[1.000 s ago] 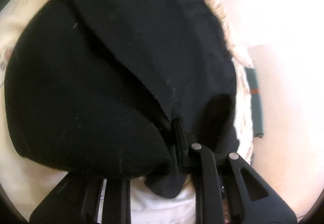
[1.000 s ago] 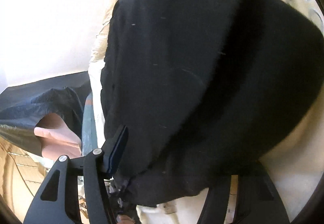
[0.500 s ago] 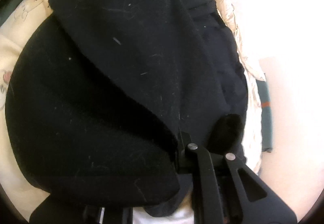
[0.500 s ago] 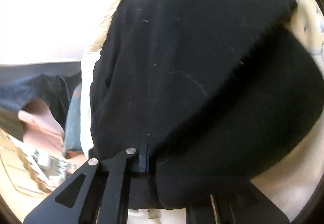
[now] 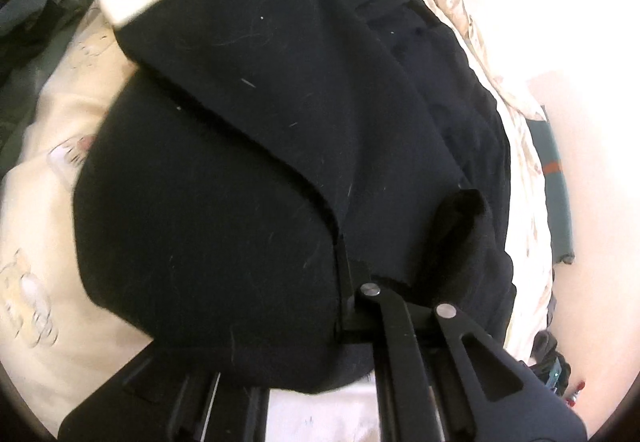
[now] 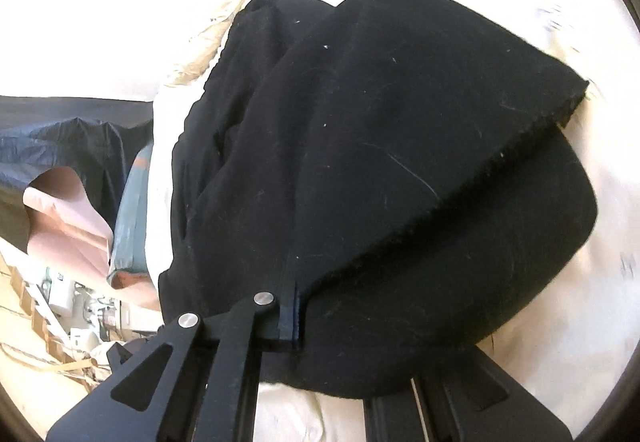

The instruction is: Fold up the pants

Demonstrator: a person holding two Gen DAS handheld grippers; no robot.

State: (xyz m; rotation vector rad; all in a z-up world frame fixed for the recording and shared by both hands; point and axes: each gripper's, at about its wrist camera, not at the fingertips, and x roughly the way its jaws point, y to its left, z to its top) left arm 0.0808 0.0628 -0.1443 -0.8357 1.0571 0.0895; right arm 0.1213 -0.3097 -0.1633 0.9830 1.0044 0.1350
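Over the bed [image 5: 60, 234], both tilted claws [image 5: 344, 274] [image 6: 294, 302] pinch the black pants [image 5: 240, 182] [image 6: 400, 162].

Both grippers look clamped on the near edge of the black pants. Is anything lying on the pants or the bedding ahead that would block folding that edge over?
Nothing visible does. The left gripper and right gripper are each shut on the black pants. Nothing lies on the pants, and the cream bedding around them looks bare. The teal cloth sits off to the side.
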